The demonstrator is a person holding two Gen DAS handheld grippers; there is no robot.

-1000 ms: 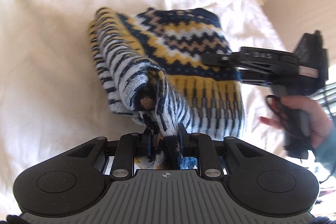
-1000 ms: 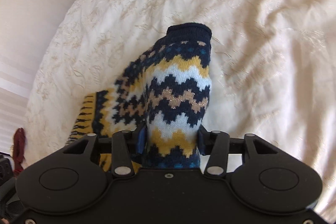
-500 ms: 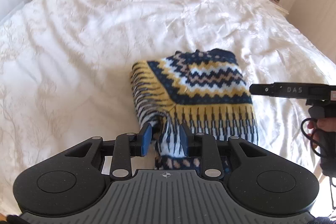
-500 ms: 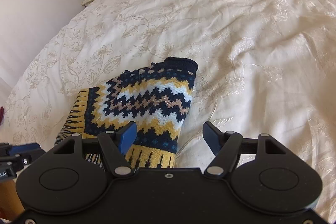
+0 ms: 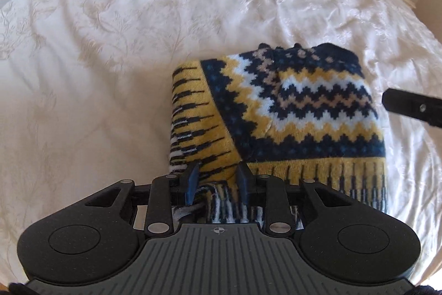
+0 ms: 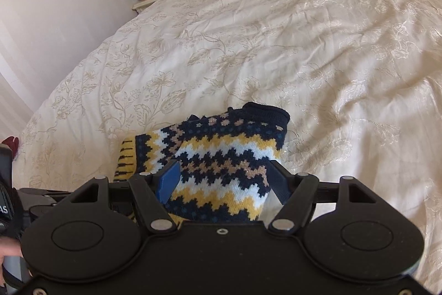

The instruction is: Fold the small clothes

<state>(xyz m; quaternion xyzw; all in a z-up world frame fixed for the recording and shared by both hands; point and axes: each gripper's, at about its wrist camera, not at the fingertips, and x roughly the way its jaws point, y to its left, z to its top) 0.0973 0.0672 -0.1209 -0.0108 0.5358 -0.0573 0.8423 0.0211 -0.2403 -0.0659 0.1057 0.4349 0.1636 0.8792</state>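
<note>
The knitted sweater point(image 5: 290, 112) on the bed point(image 5: 110, 46) looks soft and floppy, so grab a thick folded edge; left gripper point(image 5: 218, 179) jaws seem open around it, right gripper point(image 6: 223, 179) jaws spread wide.

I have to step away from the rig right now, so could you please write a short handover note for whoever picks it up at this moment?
Left tongs: open, low over the near left corner of the sweater, with knit between the fingers but not clamped.
Right tongs: open wide, over the sweater's right side, gripping nothing.
Sweater: lies folded into a compact rectangle near the foot of the bed, navy collar end at the far side, striped layer on the left.
Done: the fold is laid down and both tongs are off it.
Left: lift both tongs clear, check the near left corner lies flat, tidy if needed.
</note>
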